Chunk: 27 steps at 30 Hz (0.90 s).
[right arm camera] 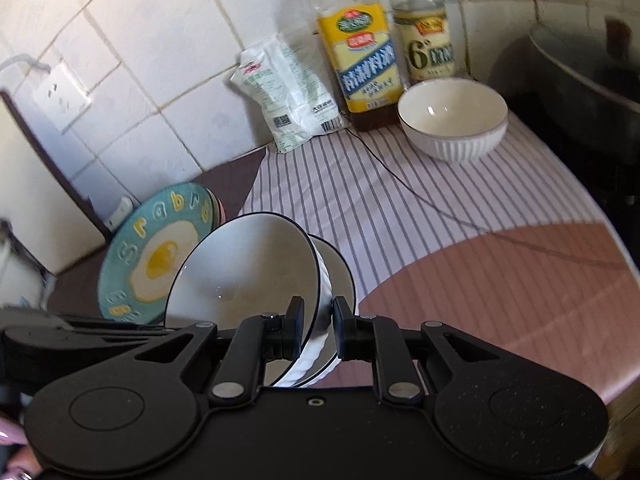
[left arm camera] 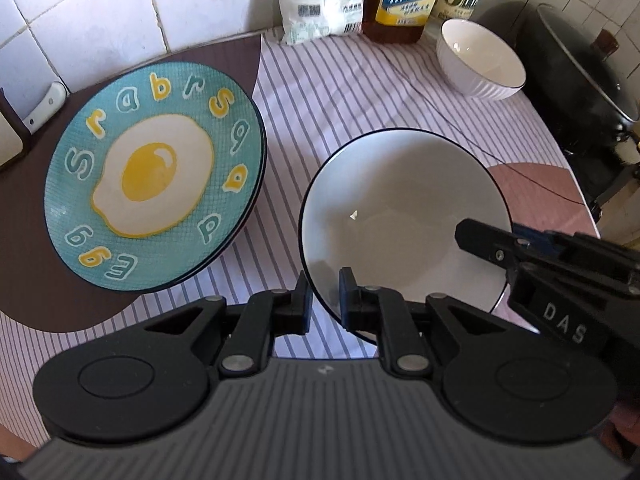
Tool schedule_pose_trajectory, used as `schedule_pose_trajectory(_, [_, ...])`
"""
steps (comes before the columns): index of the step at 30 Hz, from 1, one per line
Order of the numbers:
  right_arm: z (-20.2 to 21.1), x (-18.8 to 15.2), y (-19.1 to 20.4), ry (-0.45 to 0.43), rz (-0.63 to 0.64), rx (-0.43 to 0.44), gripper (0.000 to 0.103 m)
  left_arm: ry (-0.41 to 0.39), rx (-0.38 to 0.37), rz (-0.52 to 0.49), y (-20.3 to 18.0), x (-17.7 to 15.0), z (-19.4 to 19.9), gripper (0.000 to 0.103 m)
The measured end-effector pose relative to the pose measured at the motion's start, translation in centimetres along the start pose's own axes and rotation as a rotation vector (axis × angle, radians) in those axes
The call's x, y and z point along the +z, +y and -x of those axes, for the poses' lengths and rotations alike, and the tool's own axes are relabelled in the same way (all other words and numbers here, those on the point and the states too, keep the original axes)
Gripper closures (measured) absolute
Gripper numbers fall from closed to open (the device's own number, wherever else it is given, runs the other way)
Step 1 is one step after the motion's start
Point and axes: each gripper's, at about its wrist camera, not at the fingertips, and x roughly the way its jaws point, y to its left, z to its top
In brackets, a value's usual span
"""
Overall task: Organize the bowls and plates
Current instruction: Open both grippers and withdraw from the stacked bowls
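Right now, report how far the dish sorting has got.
Done: teal egg-print plates lie stacked. In hand: both the left tongs and right tongs pinch the rim of the black-rimmed white bowl, nested with another. Left: ribbed white bowl beside the bottles.

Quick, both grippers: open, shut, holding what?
Left gripper: shut on the near rim of the dark-rimmed white bowl.
Right gripper: shut on that same bowl's rim, from the other side.

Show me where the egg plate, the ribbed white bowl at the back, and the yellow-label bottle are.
egg plate (left arm camera: 154, 178): left wrist view, on the yolk.
ribbed white bowl (right arm camera: 452, 114): right wrist view, inner wall.
yellow-label bottle (right arm camera: 360, 60): right wrist view, on the label.
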Motion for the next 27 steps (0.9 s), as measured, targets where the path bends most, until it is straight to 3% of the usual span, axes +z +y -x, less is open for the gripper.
schedule_pose_trajectory(4, [-0.4, 0.1, 0.8, -0.007, 0.100, -0.044, 0.084, 0.008, 0.010, 0.004, 0.0, 0.4, -0.3, 0.090])
schedule_pose_trajectory(9, [-0.9, 0.3, 0.1, -0.007, 0.115, -0.061, 0.083, 0.027, -0.017, 0.016, 0.2, 0.6, -0.5, 0.086])
schedule_pose_trajectory(19, [1.4, 0.4, -1.1, -0.048, 0.078, 0.025, 0.082, 0.036, 0.004, 0.009, -0.7, 0.2, 1.8, 0.081])
schedule_pose_trajectory(21, [2.0, 0.3, -1.4, -0.057, 0.073, 0.024, 0.069, 0.026, 0.000, 0.011, -1.0, -0.1, 2.6, 0.078])
schedule_pose_trajectory(25, [3.3, 0.0, -1.8, -0.067, 0.075, 0.004, 0.065, 0.001, 0.024, -0.020, -1.9, -0.6, 4.4, 0.069])
schedule_pose_trajectory(27, [4.1, -0.1, -2.1, -0.071, 0.084, -0.004, 0.059, -0.015, 0.040, -0.048, -2.4, -0.8, 5.2, 0.066])
